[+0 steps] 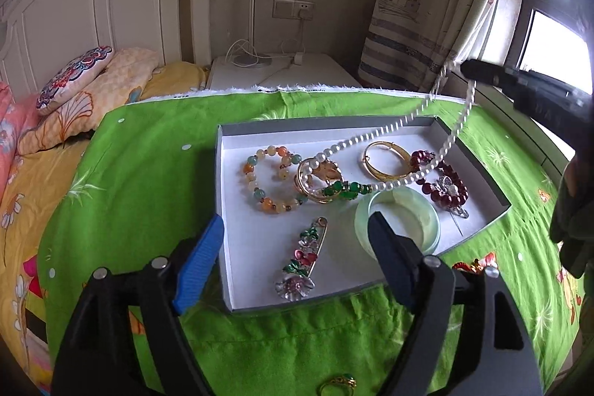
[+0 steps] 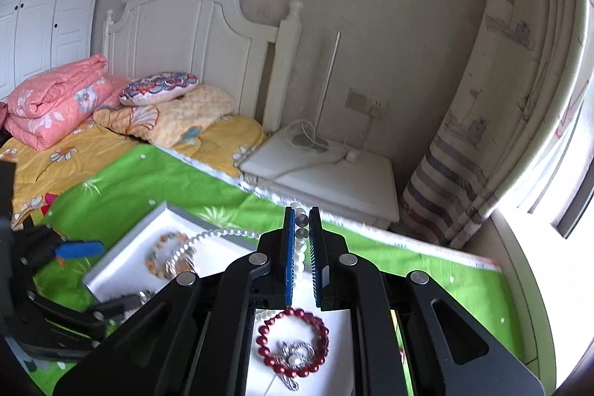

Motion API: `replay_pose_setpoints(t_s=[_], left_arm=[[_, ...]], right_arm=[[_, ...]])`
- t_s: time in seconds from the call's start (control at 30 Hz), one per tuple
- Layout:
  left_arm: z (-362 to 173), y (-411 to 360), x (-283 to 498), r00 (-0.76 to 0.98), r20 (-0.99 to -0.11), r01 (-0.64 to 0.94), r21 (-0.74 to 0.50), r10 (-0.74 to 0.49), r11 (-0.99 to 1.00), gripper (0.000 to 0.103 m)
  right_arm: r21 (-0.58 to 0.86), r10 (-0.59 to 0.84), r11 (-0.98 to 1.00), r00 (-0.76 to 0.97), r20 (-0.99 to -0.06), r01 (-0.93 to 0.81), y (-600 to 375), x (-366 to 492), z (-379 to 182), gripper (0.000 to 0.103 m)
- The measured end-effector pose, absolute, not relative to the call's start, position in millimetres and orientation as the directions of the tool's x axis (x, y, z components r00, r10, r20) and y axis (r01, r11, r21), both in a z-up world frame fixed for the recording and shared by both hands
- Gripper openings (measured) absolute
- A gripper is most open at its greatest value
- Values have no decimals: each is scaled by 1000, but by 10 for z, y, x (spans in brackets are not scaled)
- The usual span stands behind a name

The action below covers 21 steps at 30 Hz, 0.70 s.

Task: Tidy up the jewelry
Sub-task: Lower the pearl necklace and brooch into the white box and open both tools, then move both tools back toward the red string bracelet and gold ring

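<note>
The right gripper (image 2: 301, 236) pinches the pearl necklace (image 1: 386, 130) above the tray's (image 1: 237, 130) far right corner, while the left gripper (image 1: 297, 229) hovers open at its near edge.

Left gripper (image 1: 297, 232): black plastic linkage arms, round silver pivot pins at the joints; one finger (image 1: 198, 266) faced with a ribbed blue pad, the other showing black. Right gripper (image 2: 301, 229): same black frame, silver pins, ribbed blue pads (image 2: 289, 258) on both fingers, triangular cut-outs in the arms

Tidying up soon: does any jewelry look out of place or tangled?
A gold ring with a green stone and a red ornament lie on the green cloth, outside the tray. The pearl necklace drapes across several bangles.
</note>
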<state>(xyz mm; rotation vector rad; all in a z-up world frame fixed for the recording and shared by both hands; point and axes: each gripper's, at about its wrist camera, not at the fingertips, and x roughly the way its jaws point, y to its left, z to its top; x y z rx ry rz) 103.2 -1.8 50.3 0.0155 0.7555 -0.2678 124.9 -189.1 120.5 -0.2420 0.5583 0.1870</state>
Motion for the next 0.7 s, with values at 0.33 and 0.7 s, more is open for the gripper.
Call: replay_pose_setpoints(t_s=[0.33, 0.7], left_arm=[[485, -150, 805, 721, -660, 255, -28, -210, 966, 98], [510, -215, 540, 778, -615, 214, 63, -130, 975, 100]], right_arm=[[-83, 64, 984, 756, -651, -154, -2503, 1140, 454, 11], [87, 209, 976, 760, -616, -197, -2770, 595, 521, 83]])
